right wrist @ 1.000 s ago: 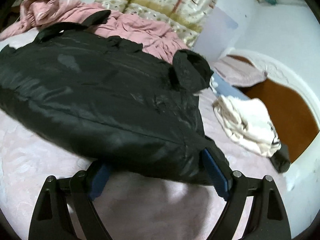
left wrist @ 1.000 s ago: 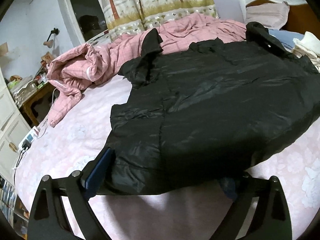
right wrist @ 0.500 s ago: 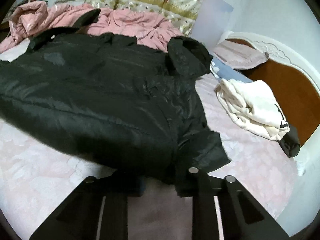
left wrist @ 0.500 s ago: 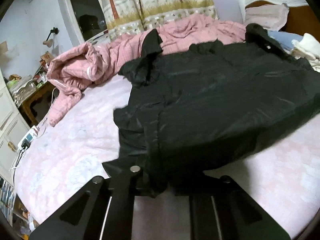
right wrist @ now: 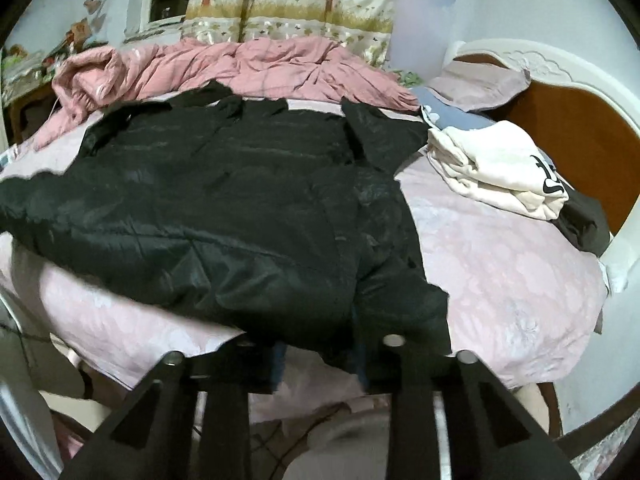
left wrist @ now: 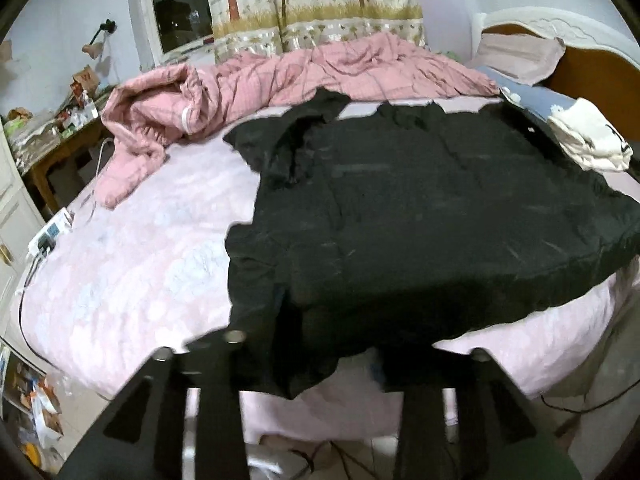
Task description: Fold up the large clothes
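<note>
Jacket (left wrist: 420,220) stretches forward from both grippers, hem edge between fingers: left gripper (left wrist: 316,364) and right gripper (right wrist: 320,356) part-open, jaws opening, grip unclear.

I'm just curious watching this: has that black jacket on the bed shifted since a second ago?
Yes. The black jacket has slid toward the camera; its far edge now lies clear of the pink quilt.

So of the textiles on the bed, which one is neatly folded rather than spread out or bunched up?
The cream-white garment with a black logo beside the headboard. The shiny black padded jacket lies spread flat, and the pink checked quilt is bunched along the far edge.
</note>
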Action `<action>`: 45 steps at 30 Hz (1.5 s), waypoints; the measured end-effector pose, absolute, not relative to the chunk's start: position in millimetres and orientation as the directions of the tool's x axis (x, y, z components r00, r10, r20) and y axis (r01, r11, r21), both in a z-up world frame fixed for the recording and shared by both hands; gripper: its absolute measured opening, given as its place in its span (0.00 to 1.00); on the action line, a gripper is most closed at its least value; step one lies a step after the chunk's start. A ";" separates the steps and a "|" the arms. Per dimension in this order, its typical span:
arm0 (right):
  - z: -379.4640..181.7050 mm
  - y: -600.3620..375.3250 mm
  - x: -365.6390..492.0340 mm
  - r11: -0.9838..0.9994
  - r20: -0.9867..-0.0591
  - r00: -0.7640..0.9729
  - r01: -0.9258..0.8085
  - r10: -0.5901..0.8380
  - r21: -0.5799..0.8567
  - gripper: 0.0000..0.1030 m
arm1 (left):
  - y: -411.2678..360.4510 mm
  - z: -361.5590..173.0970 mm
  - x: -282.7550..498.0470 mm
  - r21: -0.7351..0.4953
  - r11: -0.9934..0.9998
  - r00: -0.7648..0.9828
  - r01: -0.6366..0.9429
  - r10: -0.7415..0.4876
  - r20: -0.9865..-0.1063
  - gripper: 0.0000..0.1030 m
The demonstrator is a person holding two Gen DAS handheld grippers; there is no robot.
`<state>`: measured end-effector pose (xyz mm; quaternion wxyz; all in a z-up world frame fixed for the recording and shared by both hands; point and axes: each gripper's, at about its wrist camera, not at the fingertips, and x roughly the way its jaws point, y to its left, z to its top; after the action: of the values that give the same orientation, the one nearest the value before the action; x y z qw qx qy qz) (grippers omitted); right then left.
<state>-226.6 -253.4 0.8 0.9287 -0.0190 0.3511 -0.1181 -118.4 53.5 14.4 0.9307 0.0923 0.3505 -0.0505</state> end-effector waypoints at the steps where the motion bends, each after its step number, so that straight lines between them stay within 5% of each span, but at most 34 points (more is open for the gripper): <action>1: 4.6 -255.9 -221.9 0.971 -0.650 0.723 0.209 -0.233 -0.116 0.40 | 53.6 17.6 -113.3 0.142 0.978 0.752 0.154 -0.022 -0.659 0.45; 2: 10.3 -261.2 -213.6 0.971 -0.655 0.718 0.211 -0.233 -0.114 0.51 | 53.6 21.8 -107.2 0.139 0.978 0.753 0.156 -0.026 -0.658 0.48; 5: 26.0 -278.7 -189.9 0.974 -0.655 0.727 0.217 -0.207 -0.066 0.58 | 51.6 36.2 -83.8 0.136 0.975 0.760 0.175 -0.046 -0.648 0.51; 17: 6.0 -336.5 -52.5 0.971 -0.735 0.673 0.216 -0.076 0.098 0.59 | 36.9 8.7 41.2 0.109 0.982 0.686 0.157 -0.029 -0.727 0.48; 21: -4.2 -341.8 -32.6 0.969 -0.708 0.692 0.243 -0.142 0.044 0.82 | 33.3 -25.8 58.9 0.139 0.981 0.650 0.135 0.018 -0.760 0.51; 23: -5.5 -348.1 -33.8 0.963 -0.676 0.719 0.265 -0.163 0.050 0.82 | 34.1 -29.3 59.5 0.139 0.983 0.660 0.123 0.024 -0.751 0.52; 27: 1.1 -360.9 -51.2 0.937 -0.617 0.753 0.342 -0.228 0.071 0.83 | 39.7 -19.9 53.7 0.131 0.984 0.723 0.122 0.002 -0.690 0.57; 29: 9.2 -363.5 -63.9 0.914 -0.567 0.761 0.404 -0.316 0.033 0.84 | 46.3 -9.9 47.5 0.128 0.987 0.763 0.093 0.012 -0.646 0.72; 34: 33.9 -366.7 -102.8 0.913 -0.406 0.852 0.397 -0.330 0.092 0.84 | 72.1 28.3 13.5 0.046 0.998 0.875 0.034 -0.008 -0.485 0.74; 35: 36.9 -366.0 -106.0 0.929 -0.395 0.876 0.350 -0.279 0.121 0.83 | 75.3 33.9 9.0 0.036 0.999 0.888 0.036 -0.016 -0.460 0.74; 37: 39.0 -362.3 -105.8 0.955 -0.392 0.907 0.237 -0.152 0.178 0.67 | 77.9 39.0 7.4 0.030 0.998 0.896 0.049 -0.031 -0.444 0.71; 39: 34.5 -357.2 -97.0 0.964 -0.434 0.898 0.175 -0.072 0.202 0.41 | 75.5 33.8 18.0 0.049 0.997 0.869 0.063 -0.031 -0.494 0.44; 40: 29.4 -354.8 -88.5 0.965 -0.476 0.876 0.188 -0.080 0.184 0.35 | 73.9 26.9 25.8 0.056 0.997 0.847 0.062 -0.022 -0.531 0.25; 41: 23.3 -353.7 -80.5 0.964 -0.513 0.852 0.214 -0.105 0.159 0.30 | 73.8 17.7 34.5 0.050 0.997 0.822 0.065 -0.025 -0.569 0.19; 45: -1.1 -361.6 -53.5 0.949 -0.625 0.763 0.296 -0.165 0.111 0.30 | 78.3 -16.6 63.2 0.023 1.000 0.727 0.018 0.003 -0.687 0.17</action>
<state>-53.5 -361.6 -1.1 0.9334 0.1021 0.3211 -0.1235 63.2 78.3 -16.6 0.9290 0.0143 0.3697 -0.0041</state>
